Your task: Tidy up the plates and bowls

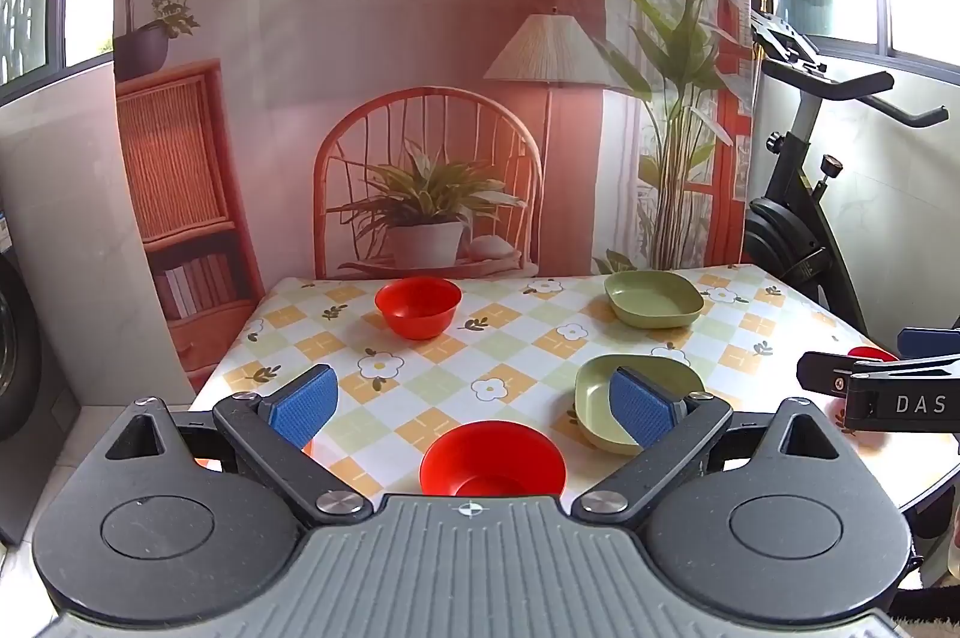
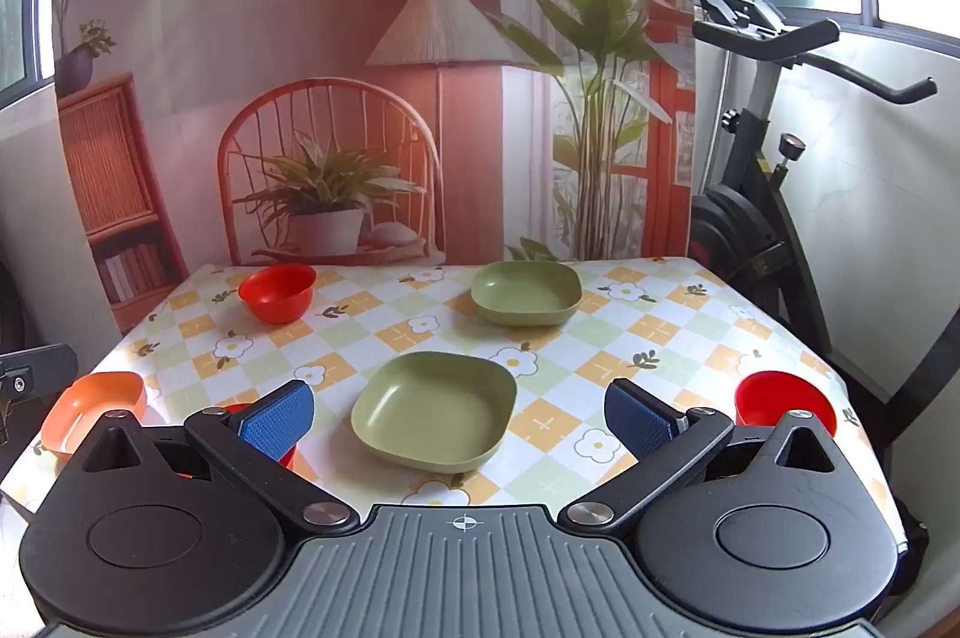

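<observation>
Right wrist view, from left to right: an orange plate [image 2: 93, 413] sits at the near left corner of the table [image 2: 660, 338], which wears a checked cloth with daisies. Just beside it, partly hidden behind the left blue pad, a bit of a near red bowl [image 2: 288, 455] shows. Farther back on the left stands a far red bowl [image 2: 277, 291], upright and alone. Near the middle lies a near green plate [image 2: 435, 410], between the two fingers of the right gripper [image 2: 459, 425], whose jaws stand wide apart and hold nothing. Behind it, towards the back edge, rests a far green plate [image 2: 527, 292], well apart from the near one. At the near right edge stands a right red bowl [image 2: 783, 401], partly covered by the gripper's arm. Behind the table hangs a printed backdrop [image 2: 336, 38] of a room, and an exercise bike [image 2: 762, 194] stands at the right.

Left wrist view, again from the left: the far red bowl [image 1: 418, 306] stands at the back; the near red bowl [image 1: 492, 461] lies just before the left gripper [image 1: 480, 407], between its fingers, untouched. That gripper's jaws are also spread wide and empty. The near green plate [image 1: 591, 398] is partly behind its right pad; the far green plate [image 1: 653, 299] lies beyond. At the far right edge the right gripper [image 1: 882, 386] reaches in sideways.
</observation>
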